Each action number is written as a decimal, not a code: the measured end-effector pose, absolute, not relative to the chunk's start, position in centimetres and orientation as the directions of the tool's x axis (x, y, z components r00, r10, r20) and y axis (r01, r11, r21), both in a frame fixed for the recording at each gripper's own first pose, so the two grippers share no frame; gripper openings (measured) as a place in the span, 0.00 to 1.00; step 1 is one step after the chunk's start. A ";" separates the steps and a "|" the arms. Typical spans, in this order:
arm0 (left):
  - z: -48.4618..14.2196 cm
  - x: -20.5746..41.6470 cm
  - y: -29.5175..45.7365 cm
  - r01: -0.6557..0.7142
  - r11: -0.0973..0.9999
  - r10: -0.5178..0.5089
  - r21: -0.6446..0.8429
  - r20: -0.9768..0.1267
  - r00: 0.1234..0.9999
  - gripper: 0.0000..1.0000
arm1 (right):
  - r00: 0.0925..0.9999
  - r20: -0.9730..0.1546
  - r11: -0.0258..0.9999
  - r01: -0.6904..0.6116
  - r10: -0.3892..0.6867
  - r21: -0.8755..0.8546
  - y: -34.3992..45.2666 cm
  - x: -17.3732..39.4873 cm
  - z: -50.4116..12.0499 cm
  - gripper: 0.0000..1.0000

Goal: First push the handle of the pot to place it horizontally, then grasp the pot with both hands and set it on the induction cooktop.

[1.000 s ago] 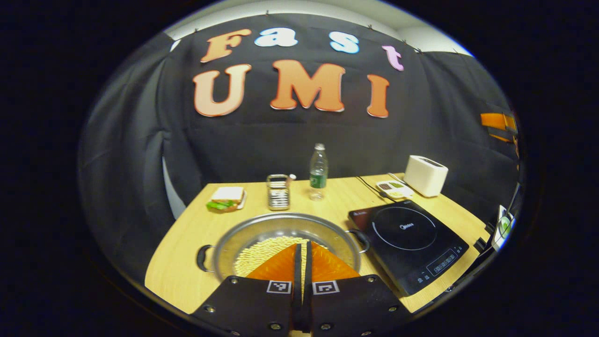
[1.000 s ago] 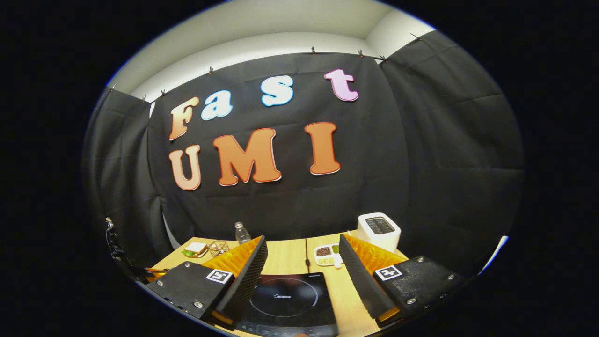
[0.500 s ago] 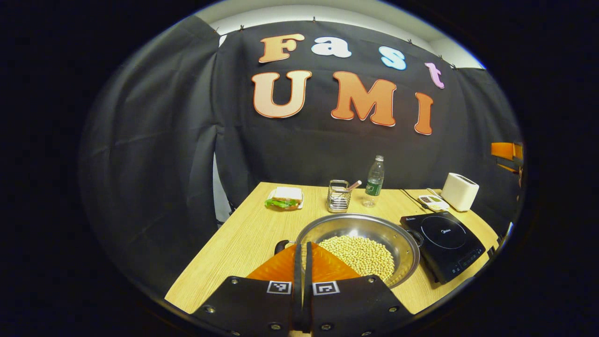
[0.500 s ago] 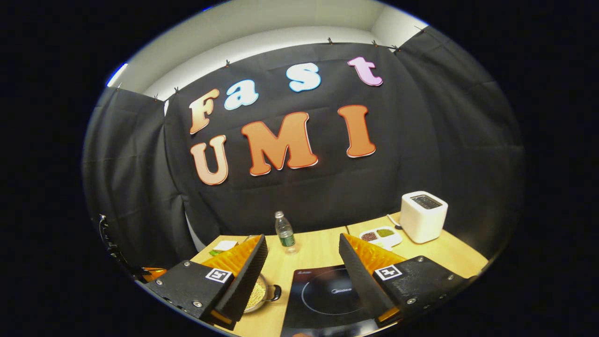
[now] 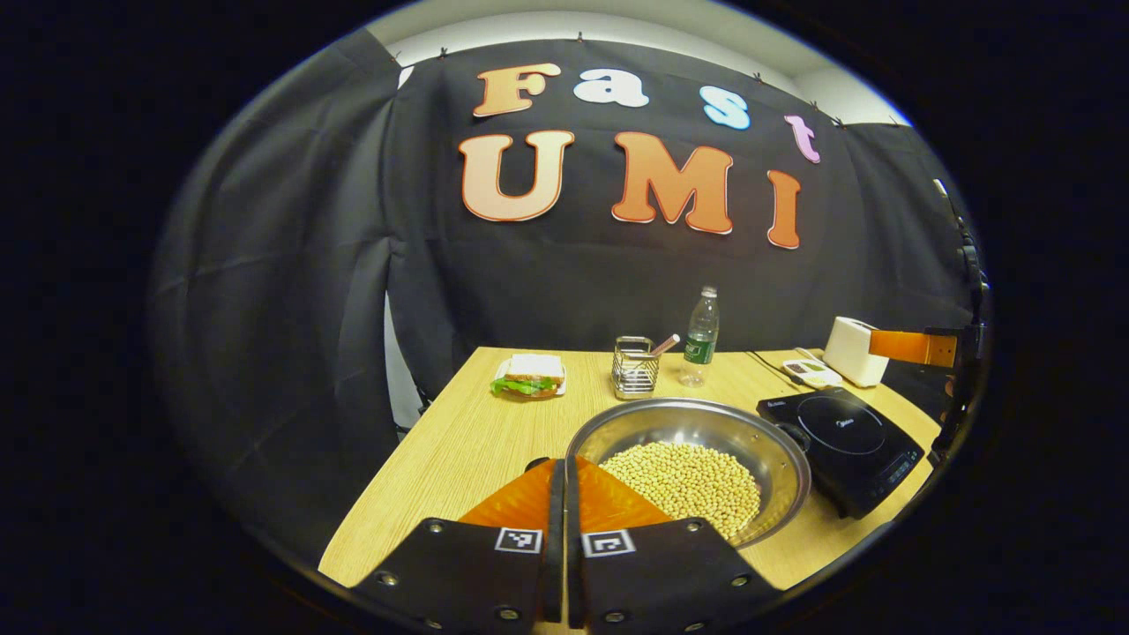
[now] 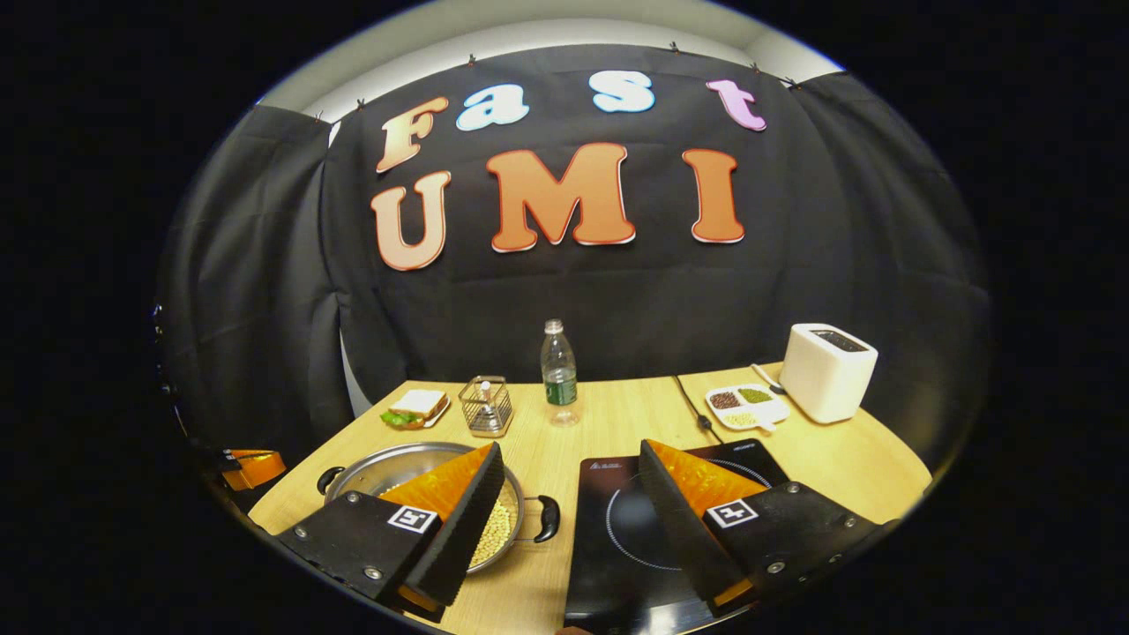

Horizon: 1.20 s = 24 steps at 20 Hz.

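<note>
Left gripper (image 5: pixel 562 467) closed, empty, above pot's near-left rim. Pot (image 6: pixel 414 466) of beans on table (image 5: pixel 459 441), cooktop (image 6: pixel 617 520) at its 3 o'clock. Right gripper (image 6: pixel 569 467) wide open. Judgement: handles look level; drop each gripper onto own loop handle (image 6: pixel 547 519), clamp evenly, lift flat.

L gripper (image 5: pixel 564 472): two wedge fingers, each on a black flat plate w/ round screws along edges; a small square black-and-white marker on each plate near the finger base. R gripper (image 6: pixel 571 494): same build, black plates w/ screws at corners, one square marker per plate, ribbed inner faces on fingers (image 6: pixel 472 516). In left gripper view, far right edge, a dark rig part w/ thin cable; too small for more.
</note>
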State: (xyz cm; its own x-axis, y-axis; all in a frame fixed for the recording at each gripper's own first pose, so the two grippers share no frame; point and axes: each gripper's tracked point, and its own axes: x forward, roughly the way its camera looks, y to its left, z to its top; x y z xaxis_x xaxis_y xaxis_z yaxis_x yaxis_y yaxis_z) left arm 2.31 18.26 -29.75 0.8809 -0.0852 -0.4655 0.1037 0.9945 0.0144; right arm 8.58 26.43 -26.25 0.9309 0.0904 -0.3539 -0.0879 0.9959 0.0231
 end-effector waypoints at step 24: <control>-43.0 8.3 19.7 0.094 0.991 -0.136 -0.099 -0.667 0.733 0.62 | 0.738 -0.674 0.995 -0.090 0.032 -0.050 30.0 11.7 -42.0 0.64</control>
State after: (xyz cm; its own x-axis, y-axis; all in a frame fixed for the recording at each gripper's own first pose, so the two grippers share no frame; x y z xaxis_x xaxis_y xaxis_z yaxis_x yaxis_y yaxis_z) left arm 8.30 19.72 -43.01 0.7330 -0.1361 -0.6665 0.0941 0.9906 -0.0988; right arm 11.74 30.02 -42.01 0.7376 0.0325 -0.6744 -0.0895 0.9947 -0.0500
